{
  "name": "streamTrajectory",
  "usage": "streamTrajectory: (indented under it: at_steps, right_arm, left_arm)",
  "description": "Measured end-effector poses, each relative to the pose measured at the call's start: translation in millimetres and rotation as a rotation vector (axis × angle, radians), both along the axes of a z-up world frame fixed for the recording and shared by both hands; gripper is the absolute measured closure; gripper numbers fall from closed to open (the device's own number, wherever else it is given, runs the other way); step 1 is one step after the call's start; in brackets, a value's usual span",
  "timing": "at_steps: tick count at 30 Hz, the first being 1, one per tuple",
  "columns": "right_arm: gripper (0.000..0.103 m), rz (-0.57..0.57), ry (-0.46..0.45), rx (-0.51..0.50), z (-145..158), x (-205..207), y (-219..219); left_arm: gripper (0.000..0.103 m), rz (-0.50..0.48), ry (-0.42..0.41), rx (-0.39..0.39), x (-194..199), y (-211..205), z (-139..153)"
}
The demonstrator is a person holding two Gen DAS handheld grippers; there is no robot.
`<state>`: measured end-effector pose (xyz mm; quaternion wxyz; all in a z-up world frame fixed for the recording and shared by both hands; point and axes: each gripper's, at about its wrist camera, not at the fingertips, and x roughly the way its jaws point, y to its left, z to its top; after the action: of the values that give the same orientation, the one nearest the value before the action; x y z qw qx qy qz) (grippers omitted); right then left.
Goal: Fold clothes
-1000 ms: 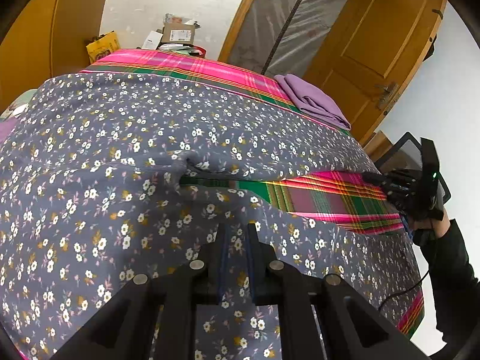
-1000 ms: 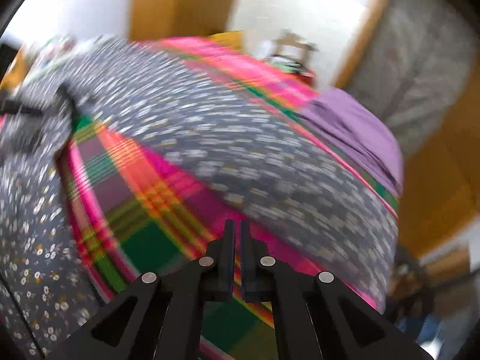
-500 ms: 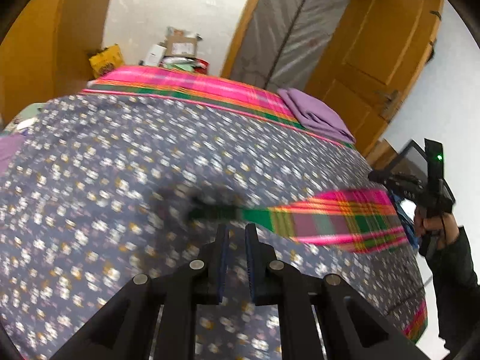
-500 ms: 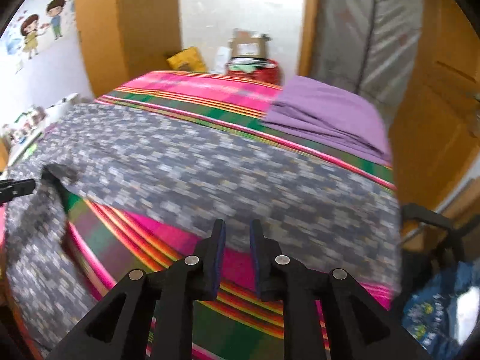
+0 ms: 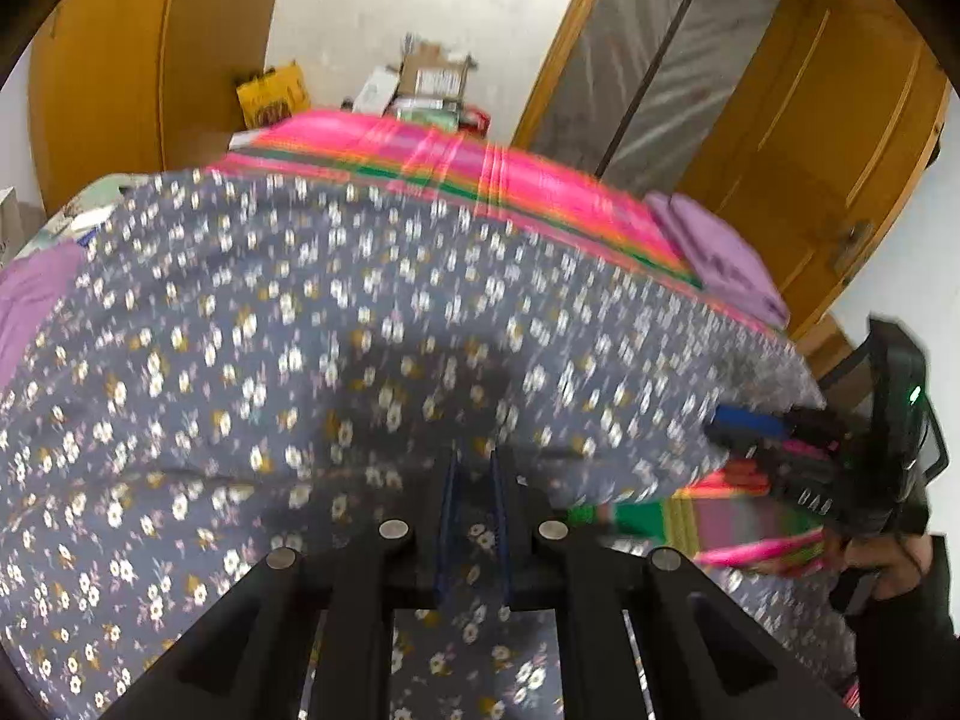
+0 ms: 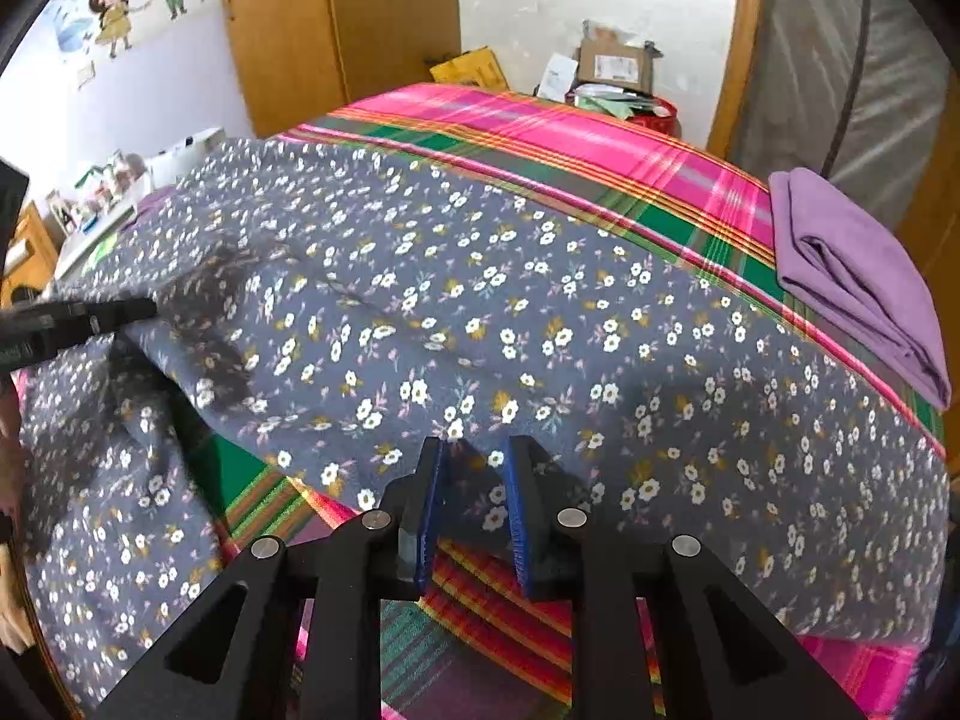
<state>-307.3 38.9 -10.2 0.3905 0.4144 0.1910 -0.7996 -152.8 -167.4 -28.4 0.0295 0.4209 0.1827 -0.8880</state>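
Note:
A grey floral cloth (image 5: 300, 330) is spread over most of the bed. My left gripper (image 5: 474, 468) is shut on a fold of it, with fabric pinched between the narrow blue pads. In the right wrist view the left gripper (image 6: 144, 309) holds that fold raised at the left. My right gripper (image 6: 474, 456) is open, and the floral cloth's (image 6: 480, 300) near edge lies between its blue pads. From the left wrist view the right gripper (image 5: 738, 426) sits at the cloth's right edge, held by a hand (image 5: 882, 564).
The bed has a pink and green plaid sheet (image 6: 540, 132), partly bare under the lifted cloth. A folded purple cloth (image 6: 852, 276) lies at the far right corner. Boxes (image 6: 612, 66) stand beyond the bed, and a wooden door (image 5: 810, 150) is at the right.
The left gripper has carried its fold across the bare plaid strip, which is now much smaller. The right gripper went from shut to open and came to the cloth's edge.

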Motion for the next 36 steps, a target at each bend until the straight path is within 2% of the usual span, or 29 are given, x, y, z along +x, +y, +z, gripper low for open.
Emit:
streamTrajectory:
  at_steps: [4,8,15,19,21,25,29,31,33,36]
  right_arm:
    - [0.082,-0.001,-0.013,0.013,0.9,2.1,1.0]
    - [0.081,0.001,-0.018,0.023,4.8,3.2,-1.5]
    - [0.079,0.071,0.026,-0.153,43.1,10.8,-13.1]
    - [0.077,0.098,0.035,-0.287,64.2,11.2,-22.7]
    - [0.077,0.100,0.011,-0.285,65.3,9.0,-32.6]
    - [0.077,0.097,0.021,-0.259,63.2,9.6,-46.4]
    - [0.077,0.106,0.030,-0.360,80.2,4.6,-49.1]
    - [0.076,0.107,0.024,-0.374,85.3,1.7,-52.7]
    - [0.076,0.088,0.057,-0.414,92.5,3.0,-51.9]
    - [0.076,0.080,0.045,-0.526,102.5,-0.9,-48.6]
  left_arm:
    - [0.093,-0.030,-0.002,0.024,13.0,-1.4,-10.0]
    - [0.093,-0.018,0.005,0.060,27.5,-10.6,-9.5]
    - [0.093,0.033,0.057,0.077,64.8,-34.4,2.8]
    - [0.093,0.075,0.087,0.037,75.2,-55.5,17.2]
    - [0.093,0.100,0.095,0.020,78.7,-67.2,22.0]
    - [0.093,0.149,0.094,-0.016,86.2,-93.5,27.8]
    - [0.093,0.184,0.089,-0.062,92.0,-115.6,34.5]
    - [0.093,0.197,0.097,-0.097,92.9,-128.3,43.6]
    - [0.093,0.208,0.110,-0.116,91.9,-139.0,52.6]
    - [0.093,0.237,0.120,-0.137,83.7,-159.3,65.0]
